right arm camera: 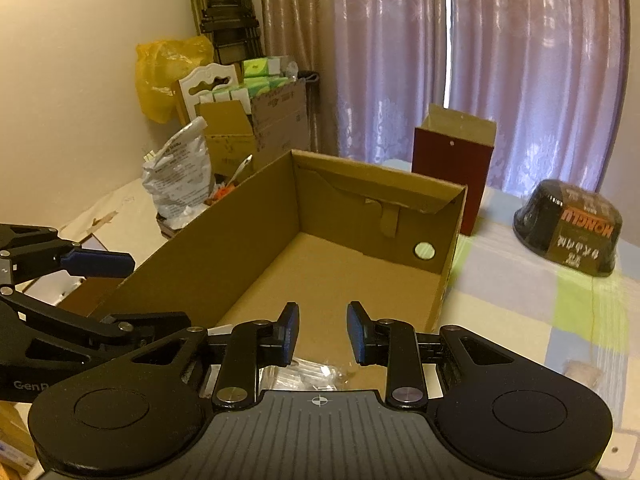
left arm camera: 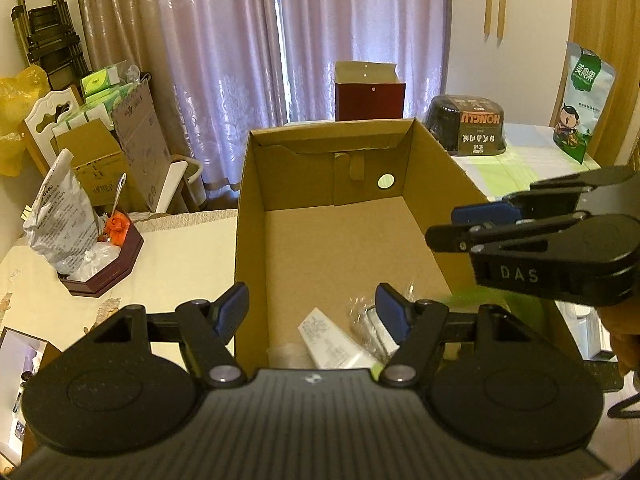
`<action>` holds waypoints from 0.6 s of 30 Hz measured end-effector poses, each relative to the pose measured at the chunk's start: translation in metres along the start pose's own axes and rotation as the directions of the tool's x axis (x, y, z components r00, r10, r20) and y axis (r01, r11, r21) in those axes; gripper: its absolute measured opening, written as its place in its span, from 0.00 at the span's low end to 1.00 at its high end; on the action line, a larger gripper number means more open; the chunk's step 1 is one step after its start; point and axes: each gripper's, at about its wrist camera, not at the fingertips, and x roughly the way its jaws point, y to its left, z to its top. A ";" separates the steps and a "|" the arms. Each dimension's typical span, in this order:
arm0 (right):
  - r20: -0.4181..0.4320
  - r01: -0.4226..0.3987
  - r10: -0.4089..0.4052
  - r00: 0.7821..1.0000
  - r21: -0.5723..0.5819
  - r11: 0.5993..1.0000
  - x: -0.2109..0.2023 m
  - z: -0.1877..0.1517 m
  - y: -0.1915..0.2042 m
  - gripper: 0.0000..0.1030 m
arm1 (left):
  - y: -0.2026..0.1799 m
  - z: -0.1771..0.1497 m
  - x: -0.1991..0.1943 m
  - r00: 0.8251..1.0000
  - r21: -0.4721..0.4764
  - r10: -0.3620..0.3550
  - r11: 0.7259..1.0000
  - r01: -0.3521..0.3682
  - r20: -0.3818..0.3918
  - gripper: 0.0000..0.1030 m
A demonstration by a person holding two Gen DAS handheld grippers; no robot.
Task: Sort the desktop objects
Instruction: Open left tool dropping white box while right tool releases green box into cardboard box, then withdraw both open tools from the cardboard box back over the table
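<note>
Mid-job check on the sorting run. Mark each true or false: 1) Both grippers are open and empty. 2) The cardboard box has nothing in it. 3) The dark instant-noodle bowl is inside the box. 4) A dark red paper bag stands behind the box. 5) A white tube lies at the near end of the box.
1) True. The left gripper and right gripper both stand open with nothing between their pads.
2) False. The cardboard box holds a white tube and a clear plastic packet at its near end.
3) False. The noodle bowl sits on the table outside the box, to its right.
4) True. The red paper bag stands behind the far wall.
5) True.
</note>
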 end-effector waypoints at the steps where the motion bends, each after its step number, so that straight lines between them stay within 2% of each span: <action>1: 0.004 0.001 -0.001 1.000 -0.001 1.000 -0.001 0.000 -0.001 0.29 | 0.000 0.000 0.000 1.000 -0.001 0.000 1.000 0.000 -0.001 0.64; 18: 0.040 0.010 -0.010 0.999 0.014 1.000 -0.024 0.004 -0.009 0.29 | -0.008 -0.003 -0.011 1.000 -0.003 -0.010 1.000 0.010 0.003 0.64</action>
